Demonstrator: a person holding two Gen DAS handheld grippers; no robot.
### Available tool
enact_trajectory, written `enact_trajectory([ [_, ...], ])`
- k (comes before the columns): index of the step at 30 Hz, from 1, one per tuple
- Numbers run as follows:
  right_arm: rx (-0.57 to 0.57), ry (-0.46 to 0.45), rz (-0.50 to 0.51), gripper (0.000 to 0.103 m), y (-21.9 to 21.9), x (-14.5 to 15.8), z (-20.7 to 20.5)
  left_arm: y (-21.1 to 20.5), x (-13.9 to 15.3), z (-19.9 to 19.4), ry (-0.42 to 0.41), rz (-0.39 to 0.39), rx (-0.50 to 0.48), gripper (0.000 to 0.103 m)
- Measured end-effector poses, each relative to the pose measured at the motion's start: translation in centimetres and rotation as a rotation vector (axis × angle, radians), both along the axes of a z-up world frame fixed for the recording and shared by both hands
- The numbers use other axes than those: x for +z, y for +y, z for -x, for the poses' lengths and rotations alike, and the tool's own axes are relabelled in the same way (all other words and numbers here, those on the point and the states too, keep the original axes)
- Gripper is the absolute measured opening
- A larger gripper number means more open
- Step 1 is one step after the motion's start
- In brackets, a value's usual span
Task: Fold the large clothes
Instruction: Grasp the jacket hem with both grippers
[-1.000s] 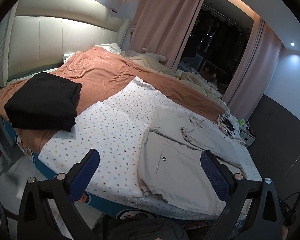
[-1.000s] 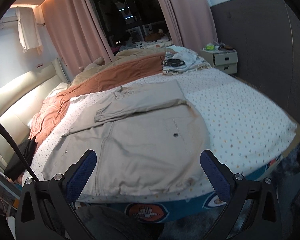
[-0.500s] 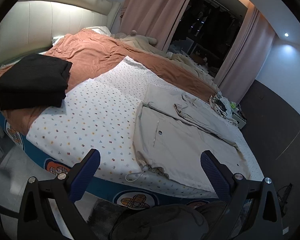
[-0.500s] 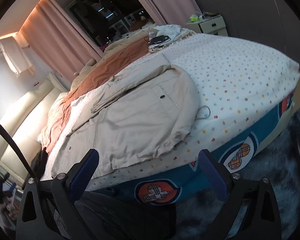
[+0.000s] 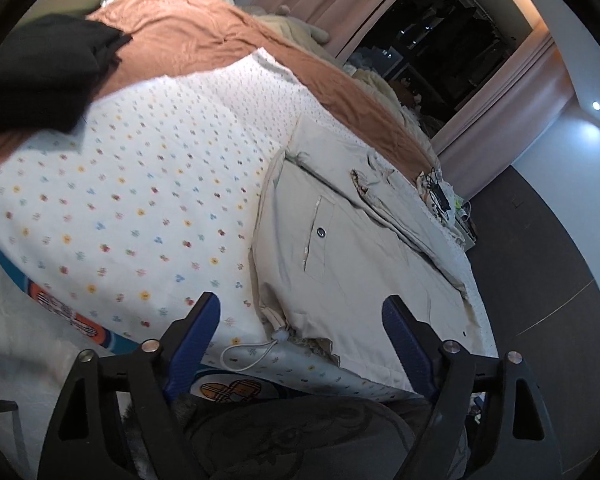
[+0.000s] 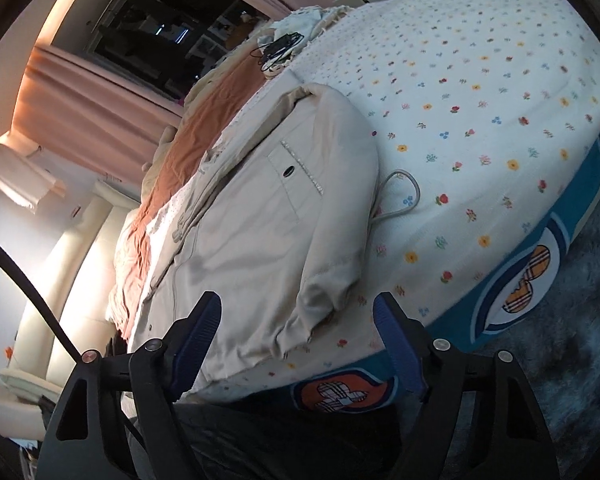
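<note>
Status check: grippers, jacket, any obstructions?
Left gripper open, right gripper open, both empty. Beige cotton jacket flat on floral bedsheet, near its hem. White drawcord loop loose beside hem.

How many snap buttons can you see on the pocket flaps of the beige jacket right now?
1 in each view: on the beige jacket, a dark snap on the left-side pocket flap, and a dark snap on the right-side flap. Whether these are different snaps is unclear; folds may hide others.

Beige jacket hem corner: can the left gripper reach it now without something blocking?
Probably yes. The left gripper is open, and the beige jacket hem corner lies just ahead of its fingers, with nothing between them.
</note>
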State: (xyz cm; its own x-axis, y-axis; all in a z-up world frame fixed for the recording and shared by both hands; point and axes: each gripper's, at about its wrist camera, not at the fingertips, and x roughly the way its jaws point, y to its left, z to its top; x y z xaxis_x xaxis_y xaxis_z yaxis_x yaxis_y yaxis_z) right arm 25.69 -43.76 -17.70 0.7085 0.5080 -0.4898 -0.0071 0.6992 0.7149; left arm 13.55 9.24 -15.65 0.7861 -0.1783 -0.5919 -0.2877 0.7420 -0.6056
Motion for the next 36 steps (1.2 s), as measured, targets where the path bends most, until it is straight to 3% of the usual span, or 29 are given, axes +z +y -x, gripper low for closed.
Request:
enact_trajectory([
  [3,0.009,0.005,-0.023,0.077,0.0,-0.5,-1.3,0.4,-1.9,-1.9,0.028,0.078,-0.003,0.076],
  [12,0.071,-0.044,-0.112,0.077,0.1,-0.8,-3.2,0.7,-6.8,-6.5,0.153,0.193,-0.022,0.066],
  [15,0.08,-0.077,-0.159,0.077,-0.4,-0.7,-3.6,0.3,-7.5,-7.6,0.136,0.235,-0.052,0.065],
  [18,0.038,-0.046,-0.09,0.077,-0.6,-1.1,-4.1,0.2,-8.1,-9.3,0.138,0.264,-0.082,0.065],
  [23,0.039,-0.025,-0.099,0.077,-0.1,-0.9,-4.8,0.1,-8.2,-9.9,0.12,0.307,-0.109,0.065],
  [26,0.04,-0.022,-0.11,0.077,1.1,-0.7,-4.8,0.1,-8.6,-9.0,0.123,0.318,-0.094,0.051],
  [27,0.035,-0.025,-0.115,0.075,1.2,-0.7,-4.7,0.2,-8.7,-8.8,0.125,0.321,-0.09,0.044],
  [28,0.025,-0.025,-0.109,0.071,1.3,-0.7,-4.7,0.2,-8.8,-8.8,0.141,0.308,-0.094,0.031],
  [29,0.008,-0.013,-0.09,0.059,1.2,-0.9,-4.6,0.2,-9.0,-9.0,0.175,0.29,-0.095,0.022],
  [30,-0.007,0.006,-0.072,0.039,1.3,-1.3,-5.0,0.3,-9.1,-9.1,0.19,0.294,-0.089,0.016],
  [32,-0.029,0.058,-0.056,0.017,0.9,-1.5,-5.4,0.7,-8.9,-9.0,0.176,0.301,-0.078,0.013],
  [36,-0.045,0.022,-0.085,0.011,0.4,0.6,-4.7,0.9,-7.0,-8.1,0.108,0.294,-0.072,0.01],
])
